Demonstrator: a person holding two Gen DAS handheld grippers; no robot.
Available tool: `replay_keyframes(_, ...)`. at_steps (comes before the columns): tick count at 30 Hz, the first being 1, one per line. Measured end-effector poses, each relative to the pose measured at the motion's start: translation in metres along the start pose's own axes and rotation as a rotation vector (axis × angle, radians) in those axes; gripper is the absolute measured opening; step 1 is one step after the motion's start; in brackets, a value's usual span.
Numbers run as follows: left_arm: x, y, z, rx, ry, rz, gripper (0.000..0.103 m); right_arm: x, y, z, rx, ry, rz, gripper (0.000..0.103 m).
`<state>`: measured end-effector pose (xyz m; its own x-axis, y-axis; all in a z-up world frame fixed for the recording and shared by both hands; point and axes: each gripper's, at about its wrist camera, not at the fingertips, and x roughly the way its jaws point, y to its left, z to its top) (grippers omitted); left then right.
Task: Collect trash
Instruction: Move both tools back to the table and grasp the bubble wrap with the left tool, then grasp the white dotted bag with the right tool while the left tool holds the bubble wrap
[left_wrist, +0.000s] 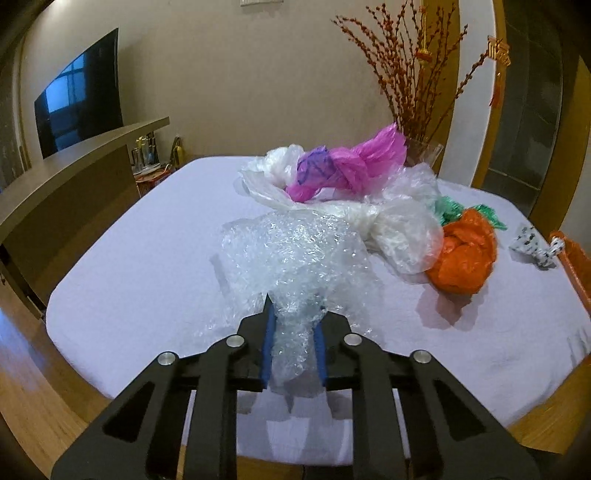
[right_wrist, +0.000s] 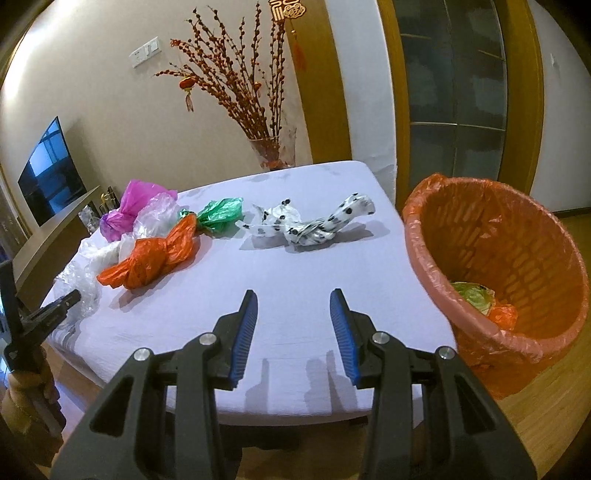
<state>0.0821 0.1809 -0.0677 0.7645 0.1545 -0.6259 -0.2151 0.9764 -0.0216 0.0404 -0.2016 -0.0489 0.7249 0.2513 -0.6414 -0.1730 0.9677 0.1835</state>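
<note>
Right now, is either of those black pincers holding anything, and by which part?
The left gripper pinches the crumpled clear bubble wrap by its near end. The right gripper is open, holding nothing.

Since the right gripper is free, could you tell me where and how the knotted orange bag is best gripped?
Grip the orange bag at its twisted knot, the narrow waist between the two puffed ends, which open jaws could span. Bring the right gripper in from the near table edge, where the purple cloth lies bare; clear bags crowd its far side.

The black left gripper (left_wrist: 293, 314) points downward, its blue-padded jaws pinched on crumpled clear bubble wrap (left_wrist: 291, 258). The black right gripper (right_wrist: 293, 306) hovers, jaws apart, holding nothing.
</note>
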Motion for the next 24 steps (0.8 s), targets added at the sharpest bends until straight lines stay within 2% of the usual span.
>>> replay_keyframes(5, -0.030, -0.001, 0.010, 0.003, -0.073, -0.018, 0.017, 0.006, 0.008, 0.003, -0.013, 0.002, 0.017, 0.041)
replay_keyframes(12, -0.059, -0.007, 0.029, -0.009, -0.159, -0.076, 0.017, 0.022, 0.012, 0.018, -0.011, -0.009, -0.014, 0.041)
replay_keyframes(18, -0.059, -0.014, 0.047, -0.018, -0.184, -0.114, 0.017, 0.046, 0.019, 0.046, -0.020, -0.021, -0.044, 0.041)
replay_keyframes(24, -0.055, -0.015, 0.057, -0.032, -0.188, -0.126, 0.017, 0.078, 0.028, 0.065, -0.070, 0.013, -0.081, 0.041)
